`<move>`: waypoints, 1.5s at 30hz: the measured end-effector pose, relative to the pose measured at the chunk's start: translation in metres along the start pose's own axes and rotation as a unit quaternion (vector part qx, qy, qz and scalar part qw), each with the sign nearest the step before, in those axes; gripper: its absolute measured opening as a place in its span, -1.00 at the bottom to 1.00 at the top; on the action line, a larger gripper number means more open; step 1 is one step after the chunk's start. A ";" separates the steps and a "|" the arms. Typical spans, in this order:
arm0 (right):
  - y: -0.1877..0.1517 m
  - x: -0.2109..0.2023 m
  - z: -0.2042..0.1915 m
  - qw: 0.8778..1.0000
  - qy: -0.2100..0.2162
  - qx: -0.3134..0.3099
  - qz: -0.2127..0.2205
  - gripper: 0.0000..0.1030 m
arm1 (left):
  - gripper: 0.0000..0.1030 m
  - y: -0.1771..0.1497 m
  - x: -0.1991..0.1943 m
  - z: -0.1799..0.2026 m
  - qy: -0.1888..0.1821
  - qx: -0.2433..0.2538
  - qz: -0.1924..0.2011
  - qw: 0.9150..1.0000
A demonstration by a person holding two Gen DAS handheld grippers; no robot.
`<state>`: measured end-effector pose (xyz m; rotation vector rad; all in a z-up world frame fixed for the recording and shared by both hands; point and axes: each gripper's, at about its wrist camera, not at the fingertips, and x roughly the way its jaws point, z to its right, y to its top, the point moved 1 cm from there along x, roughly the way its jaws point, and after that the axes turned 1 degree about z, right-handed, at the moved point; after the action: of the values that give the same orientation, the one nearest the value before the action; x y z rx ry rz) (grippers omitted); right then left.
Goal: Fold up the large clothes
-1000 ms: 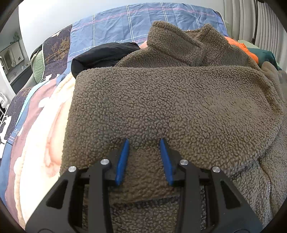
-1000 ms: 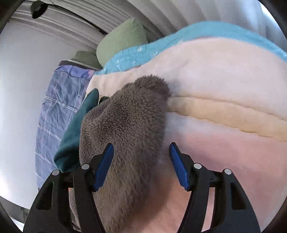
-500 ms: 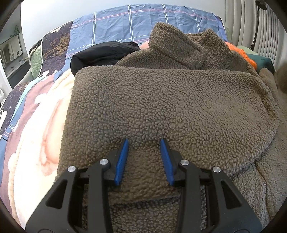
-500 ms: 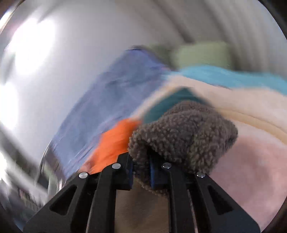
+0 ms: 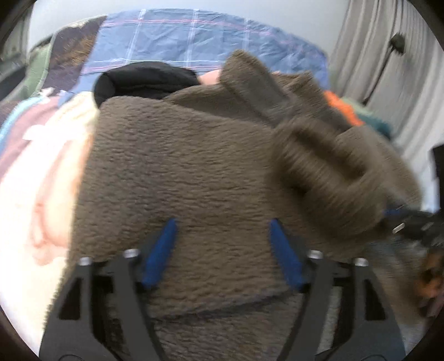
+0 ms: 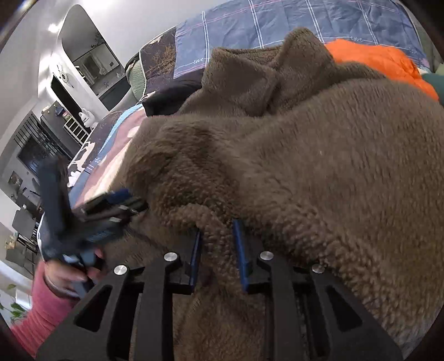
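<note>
Fleece jacket (image 5: 194, 172), brown and thick-piled, lies across the bed and fills the middle of both wrist views, its collar standing up toward the upper centre of each frame. In the left wrist view a sleeve (image 5: 327, 177) is blurred at the right of the frame, draped over the body of the garment.

Left gripper (image 5: 222, 250) sits at the lower centre of its own view with its jaws opening wide; fleece lies between the blue pads but they do not press on it. Right gripper (image 6: 216, 252), lower centre of its view, has a fold of fleece between narrow jaws that are opening, so the grip is letting go.

As I judge it, the main risk is the sleeve. With both grippers releasing at once, nothing pins the fold, and springy fleece may slide or unroll off the body. Loose pile could also catch on a pad as a gripper backs away and drag the layer out of line. The two grippers are near each other at the garment's lower edge, so a hasty move could knock them together.

One piece of writing is readable: the word "love" in small script on the blue checked quilt (image 6: 305, 25), upper centre of the right wrist view, and again near the upper right. No brand label shows on the jacket.
</note>
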<state>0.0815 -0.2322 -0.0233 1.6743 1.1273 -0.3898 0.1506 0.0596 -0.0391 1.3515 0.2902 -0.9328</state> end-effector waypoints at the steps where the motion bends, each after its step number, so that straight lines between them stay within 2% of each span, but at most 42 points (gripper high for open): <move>1: -0.001 -0.002 0.001 1.000 -0.001 -0.004 0.005 -0.44 | 0.66 0.001 -0.003 0.002 -0.013 -0.004 0.002 1.000; 4: -0.006 -0.011 0.002 1.000 -0.002 -0.002 0.013 -0.41 | 0.68 0.007 -0.009 0.015 -0.103 -0.037 -0.002 0.994; 5: -0.011 -0.012 0.002 1.000 -0.001 -0.001 0.015 -0.41 | 0.69 0.011 -0.009 0.022 -0.138 -0.050 -0.012 0.989; 7: -0.011 -0.011 0.003 1.000 -0.003 -0.001 0.012 -0.40 | 0.77 0.017 -0.011 0.037 -0.179 -0.052 -0.023 0.982; 8: -0.012 -0.010 0.002 1.000 -0.006 -0.005 0.012 -0.39 | 0.79 0.020 -0.011 0.048 -0.185 -0.042 -0.026 0.981; 10: -0.017 -0.008 -0.008 0.999 -0.018 -0.023 0.014 -0.35 | 0.81 0.027 -0.007 0.063 -0.174 -0.024 -0.033 0.984; 12: -0.020 -0.011 -0.016 0.998 -0.032 -0.044 0.015 -0.31 | 0.77 0.032 0.007 0.072 -0.150 -0.020 -0.046 0.987; 13: -0.019 -0.012 -0.019 0.998 -0.036 -0.051 0.017 -0.30 | 0.52 0.035 0.014 0.073 -0.143 -0.027 -0.050 0.988; 14: -0.020 -0.018 -0.023 0.997 -0.038 -0.061 0.021 -0.30 | 0.19 0.038 0.023 0.073 -0.136 -0.040 -0.054 0.988; 15: -0.021 -0.024 -0.024 0.997 -0.036 -0.065 0.026 -0.30 | -0.35 0.042 0.028 0.071 -0.136 -0.051 -0.061 0.988; 16: -0.022 -0.033 -0.026 0.997 -0.028 -0.070 0.032 -0.29 | -0.36 0.047 0.030 0.069 -0.144 -0.068 -0.064 0.985; 17: -0.023 -0.039 -0.027 0.996 -0.023 -0.075 0.037 -0.27 | -0.36 0.059 0.022 0.062 -0.163 -0.089 -0.049 0.981; 19: -0.025 -0.055 -0.026 0.995 -0.011 -0.087 0.052 -0.23 | -0.37 0.079 -0.003 0.057 -0.187 -0.096 -0.008 0.978; 21: -0.024 -0.065 -0.017 0.994 -0.018 -0.086 0.064 -0.14 | -0.36 0.100 -0.046 0.051 -0.197 -0.082 0.056 0.975; 23: -0.025 -0.071 -0.002 0.995 -0.043 -0.058 0.063 -0.10 | -0.28 0.107 -0.073 0.042 -0.179 -0.058 0.087 0.978; 24: -0.025 -0.069 0.011 0.997 -0.049 -0.028 0.053 -0.10 | -0.14 0.105 -0.080 0.036 -0.162 -0.046 0.094 0.981; 25: -0.025 -0.068 0.018 0.998 -0.042 -0.011 0.046 -0.10 | 0.07 0.100 -0.082 0.029 -0.139 -0.033 0.096 0.985; 26: -0.026 -0.067 0.024 0.999 -0.029 0.006 0.038 -0.10 | 0.16 0.089 -0.078 0.018 -0.102 -0.021 0.091 0.990; 27: -0.028 -0.068 0.028 0.999 -0.019 0.015 0.033 -0.10 | 0.35 0.079 -0.069 0.006 -0.066 -0.018 0.077 0.995; 28: -0.030 -0.069 0.029 0.999 -0.023 0.011 0.030 -0.10 | 0.41 0.068 -0.058 -0.006 -0.033 -0.017 0.054 0.998; 30: -0.031 -0.070 0.027 0.999 -0.027 -0.003 0.019 -0.10 | 0.36 0.041 -0.032 -0.036 0.048 -0.020 -0.009 0.999; 31: -0.032 -0.074 0.026 0.999 -0.030 -0.005 0.017 -0.10 | 0.21 0.034 -0.029 -0.046 0.066 -0.028 -0.021 0.997; 32: -0.031 -0.077 0.025 0.999 -0.034 -0.006 0.019 -0.10 | 0.14 0.029 -0.032 -0.056 0.064 -0.048 -0.024 0.996; 34: -0.025 -0.085 0.022 0.999 -0.030 -0.010 0.026 -0.11 | 0.11 0.032 -0.051 -0.058 0.025 -0.073 0.004 0.997; 37: -0.015 -0.098 0.017 0.999 -0.024 -0.011 0.045 -0.11 | 0.16 0.049 -0.068 -0.034 0.002 -0.039 0.039 0.998; 38: -0.015 -0.100 0.014 0.999 -0.021 -0.009 0.049 -0.10 | 0.22 0.051 -0.068 -0.021 -0.007 -0.015 0.038 0.999; 40: -0.015 -0.097 0.014 0.999 -0.016 0.000 0.042 -0.10 | 0.51 0.051 -0.057 -0.002 -0.013 0.016 0.021 1.000; 43: -0.034 -0.087 0.013 0.999 -0.043 -0.010 -0.015 -0.10 | 0.57 0.043 -0.013 0.023 0.020 0.067 -0.021 0.997; 44: -0.042 -0.085 0.012 0.998 -0.052 -0.017 -0.033 -0.10 | 0.56 0.037 -0.005 0.023 0.023 0.066 -0.032 0.997; 45: -0.050 -0.085 0.011 0.997 -0.056 -0.024 -0.043 -0.10 | 0.17 0.035 0.004 0.023 0.016 0.059 -0.043 0.997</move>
<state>0.0000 -0.2822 0.0040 1.5464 1.1208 -0.5013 0.1706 0.0349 -0.0119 1.4722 0.3235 -1.0139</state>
